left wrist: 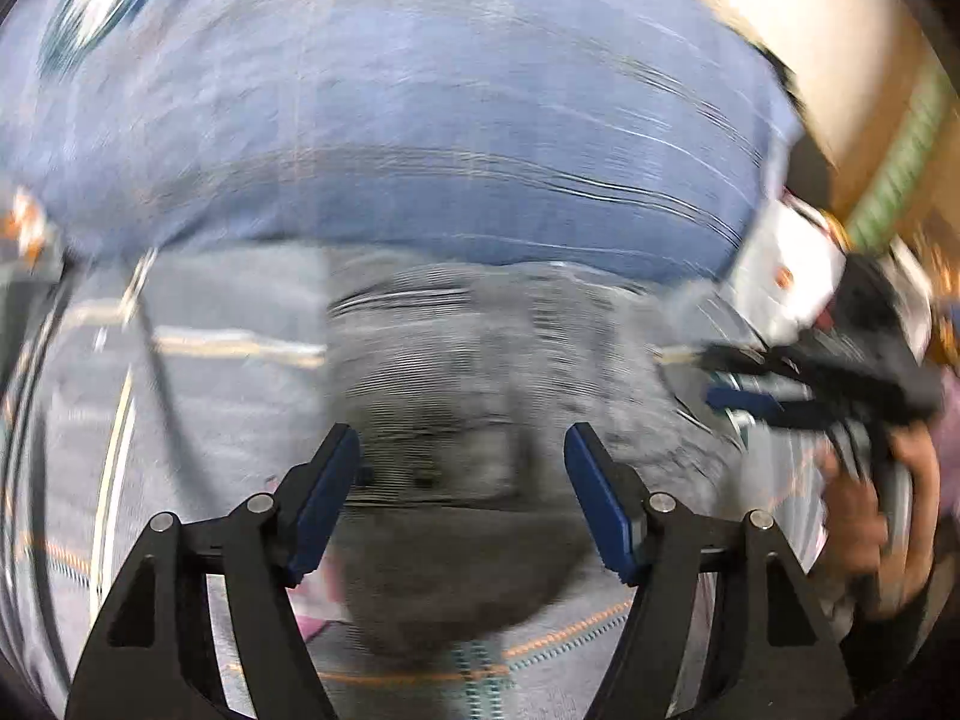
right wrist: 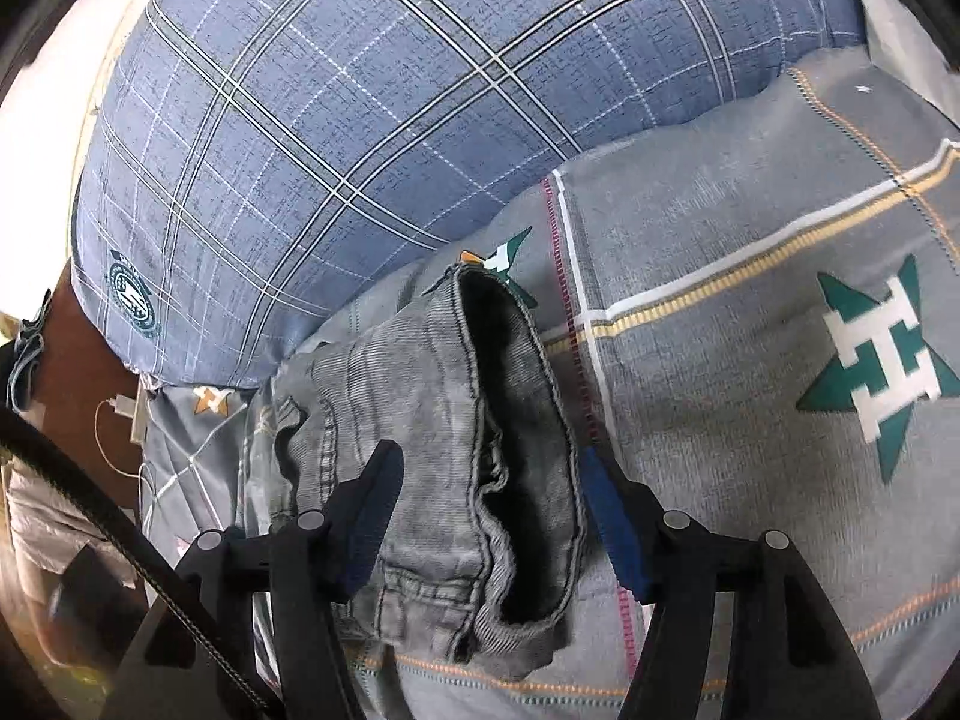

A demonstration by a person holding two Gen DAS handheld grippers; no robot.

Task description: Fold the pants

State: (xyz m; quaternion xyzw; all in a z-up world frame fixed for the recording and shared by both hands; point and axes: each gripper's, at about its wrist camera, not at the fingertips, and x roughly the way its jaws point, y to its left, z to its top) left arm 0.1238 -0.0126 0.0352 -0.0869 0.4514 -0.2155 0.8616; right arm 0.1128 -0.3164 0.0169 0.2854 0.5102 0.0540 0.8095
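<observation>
The left wrist view is smeared with blur, so the grey pants (left wrist: 456, 420) ahead of the left claw (left wrist: 462, 450) show only as a vague heap; its jaws stand apart, gripping nothing. The right wrist view is sharp: the pants (right wrist: 444, 432) lie lengthwise between the wide-spread jaws of the right claw (right wrist: 486, 468), stretching away from it toward the blue plaid pillow (right wrist: 390, 120), but whether its pads press the cloth cannot be told.

I am in a bedroom at home. I see a bed with a grey sheet (right wrist: 750, 228) that has green stars on it. A big blue checked pillow (right wrist: 360, 120) lies on it. A white charger cable (right wrist: 120, 420) lies beside the bed.
</observation>
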